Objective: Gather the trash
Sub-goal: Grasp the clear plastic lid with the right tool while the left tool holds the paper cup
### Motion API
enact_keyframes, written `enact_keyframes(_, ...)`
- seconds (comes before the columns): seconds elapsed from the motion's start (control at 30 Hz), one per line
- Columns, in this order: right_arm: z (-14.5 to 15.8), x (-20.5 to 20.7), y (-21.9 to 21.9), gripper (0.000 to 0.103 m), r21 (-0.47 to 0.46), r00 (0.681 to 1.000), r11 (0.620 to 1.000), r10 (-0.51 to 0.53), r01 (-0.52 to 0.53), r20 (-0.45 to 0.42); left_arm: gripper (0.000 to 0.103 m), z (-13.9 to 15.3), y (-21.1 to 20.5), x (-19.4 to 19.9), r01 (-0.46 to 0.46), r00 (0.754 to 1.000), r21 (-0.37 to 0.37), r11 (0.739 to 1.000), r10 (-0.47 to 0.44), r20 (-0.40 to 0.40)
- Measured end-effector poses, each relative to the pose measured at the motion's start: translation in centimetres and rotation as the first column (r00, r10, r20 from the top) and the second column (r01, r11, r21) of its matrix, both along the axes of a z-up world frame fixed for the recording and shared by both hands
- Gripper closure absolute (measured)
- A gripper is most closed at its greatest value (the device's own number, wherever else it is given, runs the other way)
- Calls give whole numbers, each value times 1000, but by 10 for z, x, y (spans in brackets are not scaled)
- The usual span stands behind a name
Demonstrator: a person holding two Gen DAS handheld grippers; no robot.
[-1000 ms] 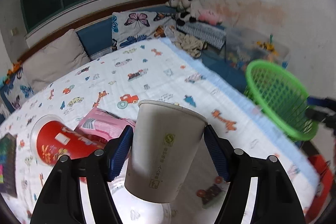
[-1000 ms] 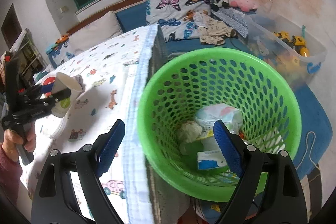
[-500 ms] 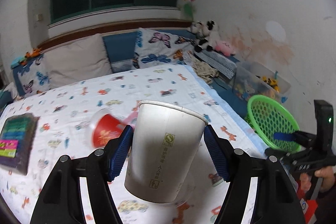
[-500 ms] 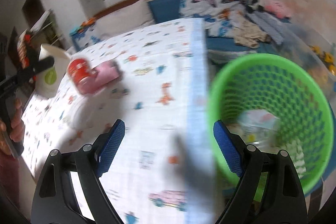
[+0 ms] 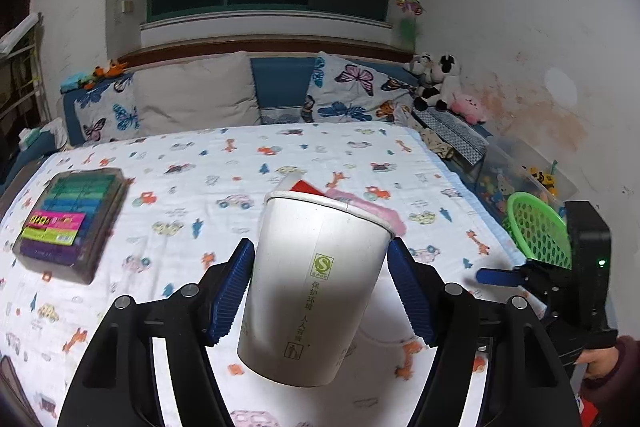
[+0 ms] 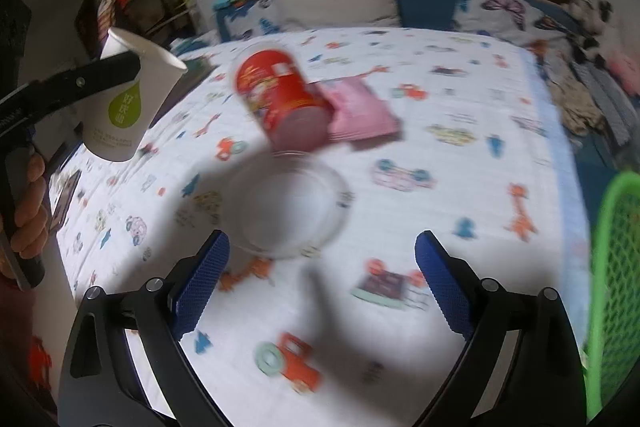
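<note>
The empty right gripper (image 6: 320, 281), jaws just opening wide, faces the toppled red cup (image 6: 282, 103) at twelve o'clock, nearer than the left gripper (image 5: 320, 293) clamping a white paper cup (image 5: 316, 291).

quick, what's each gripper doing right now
left gripper: closed on the white paper cup.
right gripper: open, holding nothing; its jaws have just been opening.

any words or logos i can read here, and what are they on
"S" in a green square logo: paper cup, held in the left gripper.
"保护环境 人人有责": same cup, printed downward, with a small bin sign below.
Green drop logo on the cup's other side: characters blurred.
Red cup: print blurred.
Marker box label: too small.
</note>
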State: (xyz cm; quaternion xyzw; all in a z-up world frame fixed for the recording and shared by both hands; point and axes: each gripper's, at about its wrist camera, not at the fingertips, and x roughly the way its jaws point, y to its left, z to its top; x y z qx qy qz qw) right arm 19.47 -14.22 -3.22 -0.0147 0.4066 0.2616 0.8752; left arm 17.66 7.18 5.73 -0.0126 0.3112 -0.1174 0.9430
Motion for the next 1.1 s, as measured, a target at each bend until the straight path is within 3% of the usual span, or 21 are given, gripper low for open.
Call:
enact_keyframes(0.27,-15,16,43,6,-72,997,995,72,-73,-24,37,-5,24,-6,-31,999,-28,999,30,-10)
enact_keyframes(0.63,-35,28,61,5,-149,997,986,66,-71,-41,37,-12,31,-5,-35,999,-40,999,34,-24)
enact_keyframes(0.77,-38,28,63,11,-169,998,984,54,-59,-34,37,-15,30,-5,-33,999,-40,999,32,-32)
enact_keyframes(1.1,-27,17,36,11,-115,999,993,15,-18,-28,37,-14,19,-5,-9,1000,-44,999,7,-26)
